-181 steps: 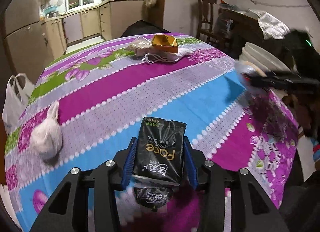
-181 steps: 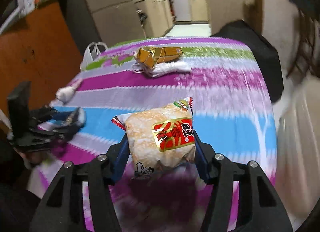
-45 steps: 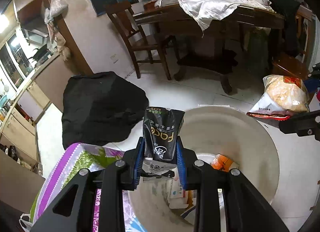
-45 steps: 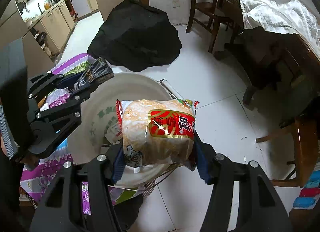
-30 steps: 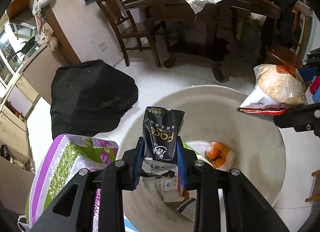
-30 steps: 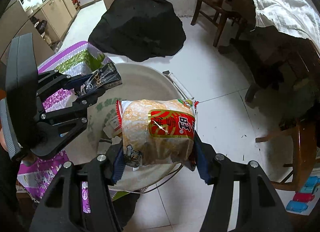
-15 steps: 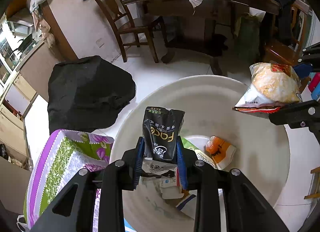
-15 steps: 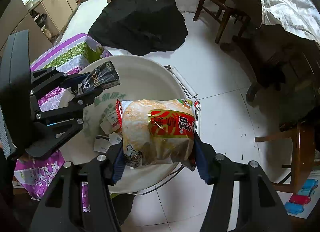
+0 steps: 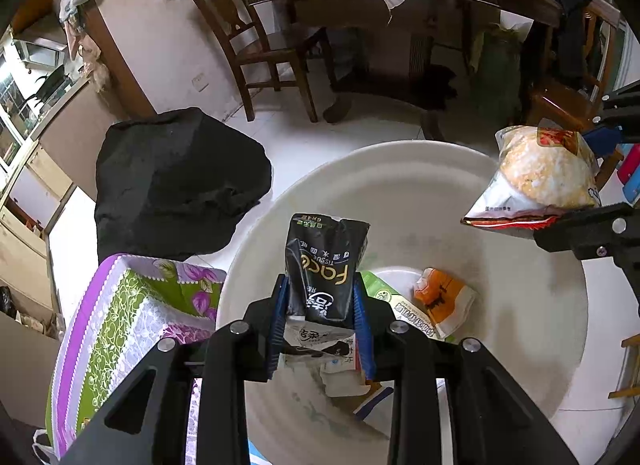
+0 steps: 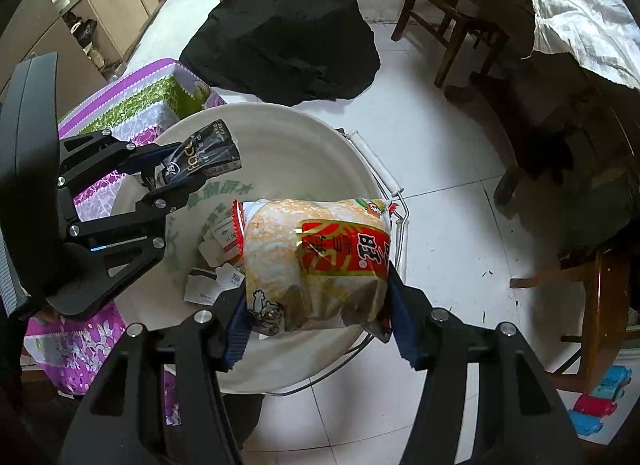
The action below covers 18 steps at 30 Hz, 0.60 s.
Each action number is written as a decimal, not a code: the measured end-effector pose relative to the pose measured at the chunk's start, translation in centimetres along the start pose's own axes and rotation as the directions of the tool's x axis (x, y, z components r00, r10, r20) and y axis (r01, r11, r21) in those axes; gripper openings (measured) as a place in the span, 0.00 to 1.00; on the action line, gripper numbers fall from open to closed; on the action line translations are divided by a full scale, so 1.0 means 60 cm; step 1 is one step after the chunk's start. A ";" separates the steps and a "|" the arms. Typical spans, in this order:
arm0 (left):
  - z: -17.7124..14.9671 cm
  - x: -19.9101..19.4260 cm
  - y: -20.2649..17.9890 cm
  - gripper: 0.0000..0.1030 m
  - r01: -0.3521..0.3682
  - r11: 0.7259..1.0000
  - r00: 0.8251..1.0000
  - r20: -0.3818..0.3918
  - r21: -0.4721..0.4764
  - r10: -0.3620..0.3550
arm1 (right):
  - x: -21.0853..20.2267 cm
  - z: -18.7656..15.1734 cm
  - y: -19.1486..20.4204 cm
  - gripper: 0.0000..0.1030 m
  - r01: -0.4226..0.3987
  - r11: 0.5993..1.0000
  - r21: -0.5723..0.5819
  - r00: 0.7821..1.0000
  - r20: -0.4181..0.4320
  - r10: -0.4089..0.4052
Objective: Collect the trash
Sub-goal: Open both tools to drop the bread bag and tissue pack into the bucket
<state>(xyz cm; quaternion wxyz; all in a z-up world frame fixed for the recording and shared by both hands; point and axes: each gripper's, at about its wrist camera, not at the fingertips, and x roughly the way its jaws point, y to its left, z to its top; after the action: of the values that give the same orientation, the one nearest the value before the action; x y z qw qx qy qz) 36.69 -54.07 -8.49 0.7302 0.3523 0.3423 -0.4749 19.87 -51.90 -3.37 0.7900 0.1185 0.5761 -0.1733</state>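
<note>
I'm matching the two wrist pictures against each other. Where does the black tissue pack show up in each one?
Left wrist: black tissue pack at centre, clamped in the left gripper, over the white bucket.
Right wrist: same pack upper left, in that gripper.
Shared landmark: the white bucket, beneath the pack in both.

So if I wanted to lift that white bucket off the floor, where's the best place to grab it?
Probably the white roller grip on the wire bail. It lies against the bucket rim on the chair side, with open floor beside it, so come from above on that side. The rim itself is wide and smooth, a poor hold. Both the left tool and right tool hold wrappers, so one must drop first.
</note>
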 end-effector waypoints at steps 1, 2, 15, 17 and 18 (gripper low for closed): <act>-0.001 0.002 0.002 0.31 0.000 1.000 1.000 -0.002 -0.003 0.000 | 0.002 -0.001 0.002 0.54 0.003 1.000 -0.004 1.000 0.000 -0.003; -0.002 0.003 0.004 0.31 0.001 1.000 1.000 -0.003 -0.004 -0.001 | 0.002 0.000 0.003 0.54 0.005 1.000 -0.008 1.000 0.000 -0.005; -0.010 0.010 0.025 0.52 -0.026 0.999 1.000 -0.008 -0.027 0.026 | 0.013 0.014 0.000 0.60 0.022 1.000 -0.002 1.000 0.013 -0.022; -0.012 0.010 0.030 0.52 -0.027 0.999 1.000 -0.011 -0.031 0.027 | 0.011 0.015 -0.001 0.65 0.009 1.000 0.005 1.000 0.019 -0.009; -0.011 0.010 0.030 0.52 -0.036 0.998 0.999 -0.016 -0.044 0.035 | 0.010 0.017 0.001 0.65 0.005 1.000 0.006 1.000 0.024 -0.006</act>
<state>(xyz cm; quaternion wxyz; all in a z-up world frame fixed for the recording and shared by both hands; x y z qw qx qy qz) 38.47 -53.21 -8.97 0.7436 0.3457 0.3517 -0.4514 20.94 -52.30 -3.61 0.7959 0.1174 0.5664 -0.1787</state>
